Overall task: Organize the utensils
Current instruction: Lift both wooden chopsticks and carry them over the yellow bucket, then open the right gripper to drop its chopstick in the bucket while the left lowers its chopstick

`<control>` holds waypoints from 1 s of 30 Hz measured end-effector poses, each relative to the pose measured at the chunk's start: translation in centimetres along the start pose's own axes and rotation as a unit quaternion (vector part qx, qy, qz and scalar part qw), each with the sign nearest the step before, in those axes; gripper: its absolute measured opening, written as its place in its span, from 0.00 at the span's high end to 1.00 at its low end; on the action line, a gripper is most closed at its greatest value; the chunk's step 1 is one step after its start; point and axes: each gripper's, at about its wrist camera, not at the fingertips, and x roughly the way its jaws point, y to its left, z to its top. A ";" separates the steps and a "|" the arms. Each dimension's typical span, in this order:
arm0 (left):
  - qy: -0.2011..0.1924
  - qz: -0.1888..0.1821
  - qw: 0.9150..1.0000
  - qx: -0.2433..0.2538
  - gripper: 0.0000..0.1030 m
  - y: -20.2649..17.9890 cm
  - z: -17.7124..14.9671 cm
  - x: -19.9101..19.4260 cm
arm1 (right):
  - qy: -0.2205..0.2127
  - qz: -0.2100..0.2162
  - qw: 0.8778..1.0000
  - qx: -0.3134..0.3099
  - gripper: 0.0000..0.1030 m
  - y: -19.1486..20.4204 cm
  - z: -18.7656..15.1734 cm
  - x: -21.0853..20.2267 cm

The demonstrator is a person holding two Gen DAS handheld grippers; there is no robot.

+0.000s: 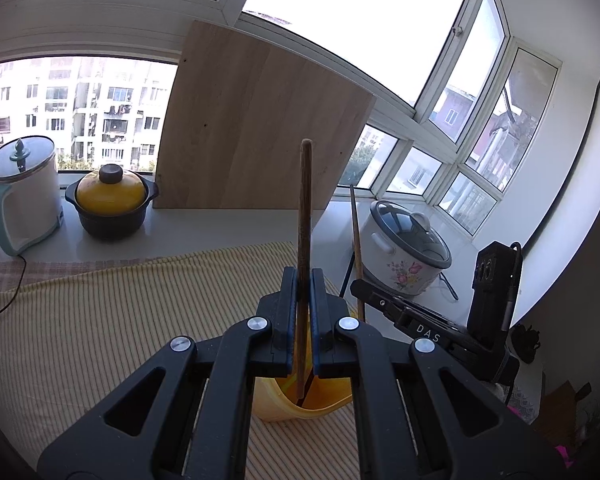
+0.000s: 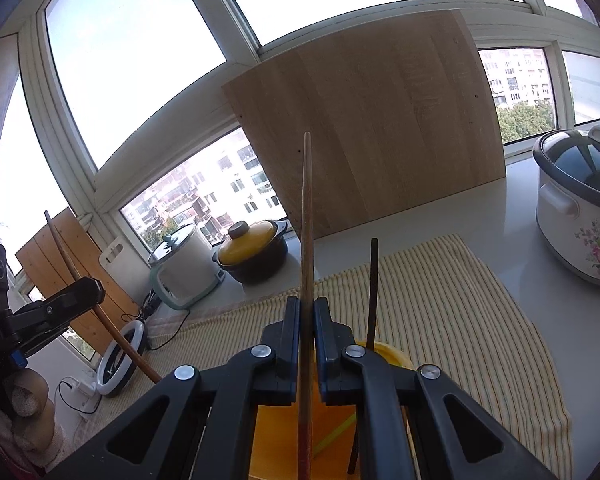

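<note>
My left gripper [image 1: 304, 280] is shut on a brown wooden chopstick [image 1: 305, 208] that stands upright, its lower end inside a yellow holder cup [image 1: 300, 404] on the striped cloth. My right gripper [image 2: 307, 308] is shut on a second brown chopstick [image 2: 306, 216], also upright over the same yellow cup [image 2: 284, 440]. A black chopstick [image 2: 372, 288] stands in the cup beside it. The right gripper [image 1: 356, 286] and its chopstick [image 1: 356, 248] show at the right of the left wrist view. The left gripper [image 2: 96, 286] shows at the left of the right wrist view.
A wooden board [image 1: 256, 120] leans against the window. A white kettle [image 1: 24, 196] and a yellow-lidded black pot [image 1: 110, 204] stand on the sill at left. A floral rice cooker [image 1: 408, 252] stands at right. A yellow striped cloth [image 1: 100, 320] covers the counter.
</note>
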 end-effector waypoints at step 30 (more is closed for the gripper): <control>0.071 -0.016 0.997 -0.019 0.96 0.4 -4.3 3.6 | 0.015 -0.005 0.999 -0.032 0.93 0.4 -3.2 -1.1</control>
